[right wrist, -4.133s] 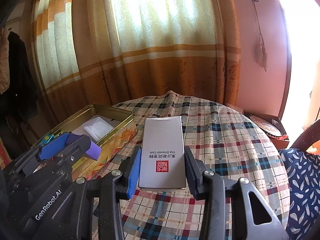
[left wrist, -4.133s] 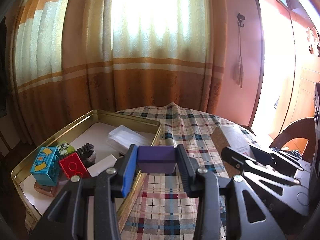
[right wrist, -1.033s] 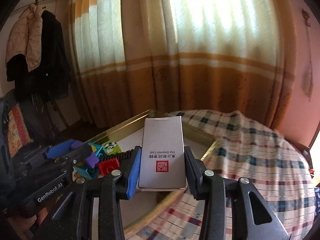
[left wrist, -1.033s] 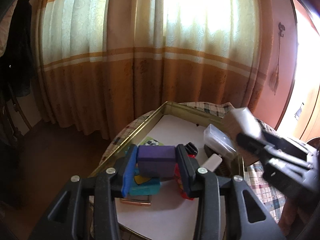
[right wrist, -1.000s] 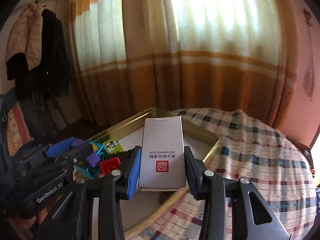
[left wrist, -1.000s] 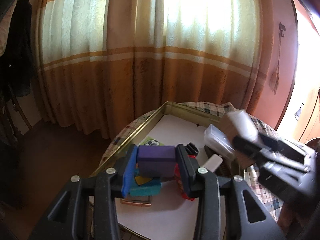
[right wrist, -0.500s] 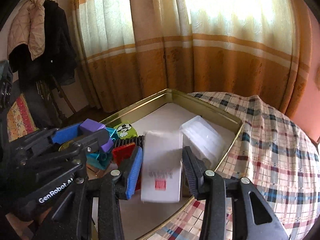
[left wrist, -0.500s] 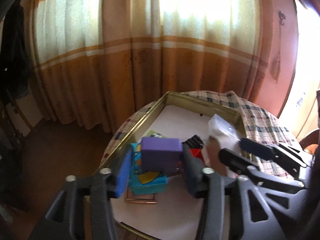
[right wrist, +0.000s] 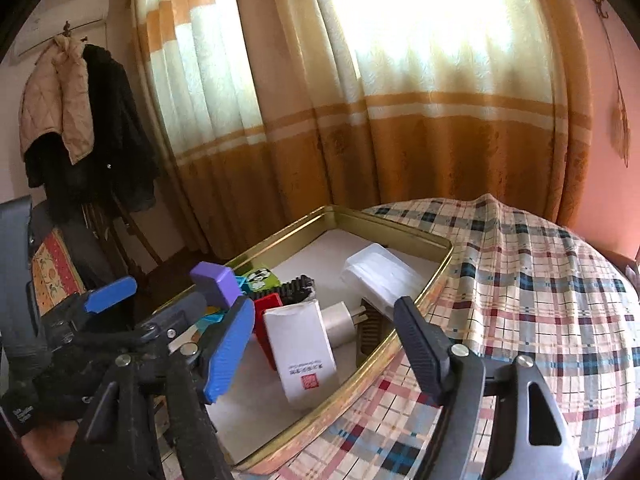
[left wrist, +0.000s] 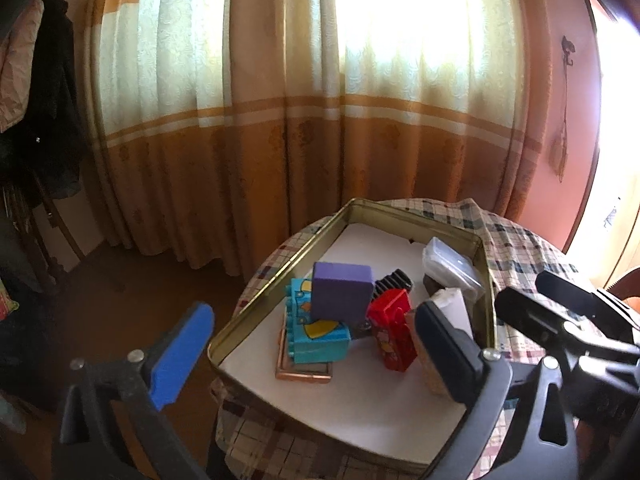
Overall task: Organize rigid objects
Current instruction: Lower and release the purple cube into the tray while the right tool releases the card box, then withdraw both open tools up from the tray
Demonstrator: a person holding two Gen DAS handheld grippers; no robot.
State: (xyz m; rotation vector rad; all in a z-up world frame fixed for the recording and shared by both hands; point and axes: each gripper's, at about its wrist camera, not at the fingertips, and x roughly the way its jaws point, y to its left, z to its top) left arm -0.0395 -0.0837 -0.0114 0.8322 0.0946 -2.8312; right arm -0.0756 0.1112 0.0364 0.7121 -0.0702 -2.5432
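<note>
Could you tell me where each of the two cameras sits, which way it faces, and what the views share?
Left wrist: on the left gripper, looking down into the gold tin; its own jaws are opening, nothing between them; the right gripper shows at right.
Right wrist: on the right gripper, facing the tin and plaid tablecloth; jaws opening, clear of the white box; the left gripper shows at left.
Shared: tin, purple block, white box, curtains.

Tin sits on the bench at its left side, curtain behind. Inside the tin: foam block on top of the toy brick; second brick just right of it; card box further right; plastic case behind the card box.
</note>
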